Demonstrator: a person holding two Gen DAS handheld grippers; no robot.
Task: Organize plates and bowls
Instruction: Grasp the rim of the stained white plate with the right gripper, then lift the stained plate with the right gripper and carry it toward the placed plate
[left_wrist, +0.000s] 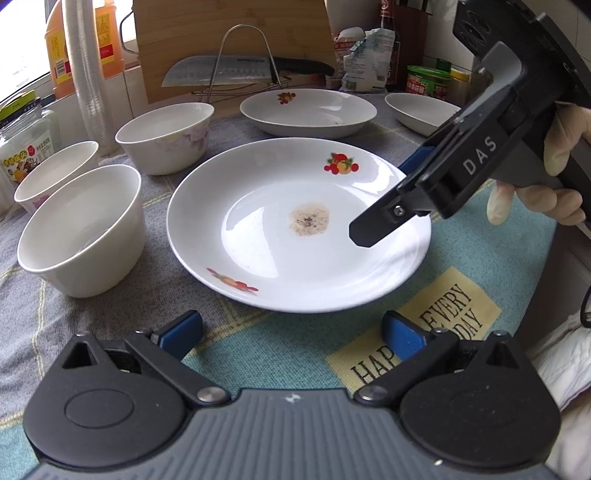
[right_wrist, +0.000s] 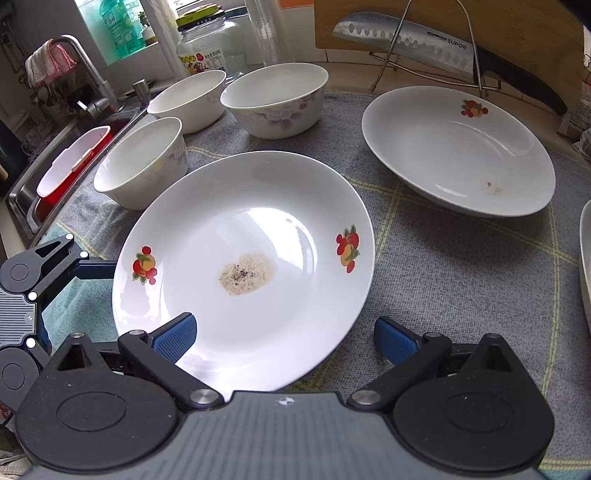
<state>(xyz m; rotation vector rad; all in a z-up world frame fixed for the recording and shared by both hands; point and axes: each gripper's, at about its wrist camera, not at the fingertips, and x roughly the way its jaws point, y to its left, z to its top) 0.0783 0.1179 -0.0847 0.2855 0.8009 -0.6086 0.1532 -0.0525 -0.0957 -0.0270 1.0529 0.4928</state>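
Jaws of our left gripper (left_wrist: 291, 332) stand wide and empty, just short of the near rim of the fruit-print plate (left_wrist: 258, 236), which lies flat on the counter cloth (left_wrist: 288, 343); three bowls (left_wrist: 81, 229) sit to their left. From the right wrist view, our right gripper (right_wrist: 284, 338) also gapes wide, its left pad over the plate's rim, likely lining up to lift it toward the deeper plate (right_wrist: 458, 147) ahead-right.

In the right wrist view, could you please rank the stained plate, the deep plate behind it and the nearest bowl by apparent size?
1. Stained plate, largest, though it is also nearest the camera.
2. Deep plate, somewhat smaller in the frame; being farther off, its true size may match.
3. Nearest bowl, clearly smallest.
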